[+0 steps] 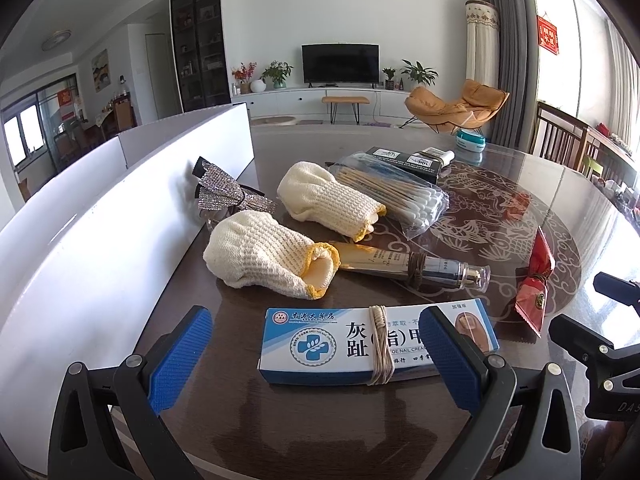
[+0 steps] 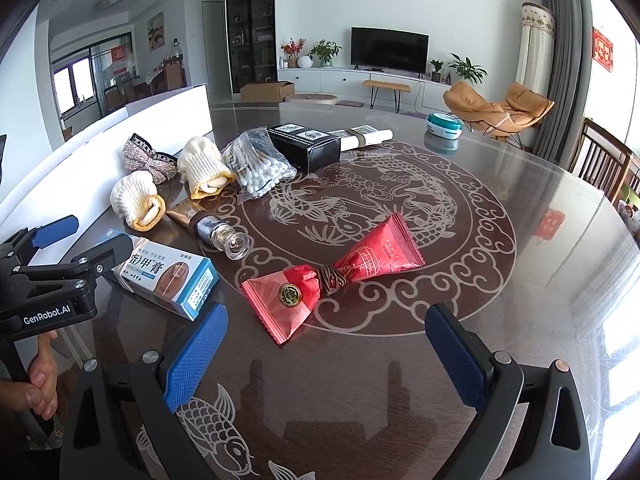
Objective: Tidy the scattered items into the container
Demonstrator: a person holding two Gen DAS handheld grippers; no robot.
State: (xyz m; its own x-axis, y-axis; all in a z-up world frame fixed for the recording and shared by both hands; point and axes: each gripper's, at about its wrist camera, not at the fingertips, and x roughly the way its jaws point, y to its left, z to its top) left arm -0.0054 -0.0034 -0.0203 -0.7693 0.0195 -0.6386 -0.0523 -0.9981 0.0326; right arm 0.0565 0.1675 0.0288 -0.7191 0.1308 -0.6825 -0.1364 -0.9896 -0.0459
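The left gripper (image 1: pixel 316 354) stands with its blue pads wide apart, low in the left wrist view. The nail cream box (image 1: pixel 376 340), bound with twine, lies on the table (image 1: pixel 320 432) between the pads; whether the right pad touches it cannot be told. The right gripper (image 2: pixel 326 354) is likewise spread apart, holding nothing — the red packets (image 2: pixel 332 276), tied together at the middle, lie just ahead of it at frame centre.

Above the box in the left wrist view lie a pump bottle (image 1: pixel 412 266) and two rolled cream gloves (image 1: pixel 268 254), the far one touching a bag of cotton swabs (image 1: pixel 396 196). A rhinestone bow (image 1: pixel 230 194) sits just beside the white container wall (image 1: pixel 100 224), which runs along the left side of the frame. A black carton (image 1: pixel 408 160) and a teal jar (image 1: pixel 472 140) stand farther back, upper right of centre.
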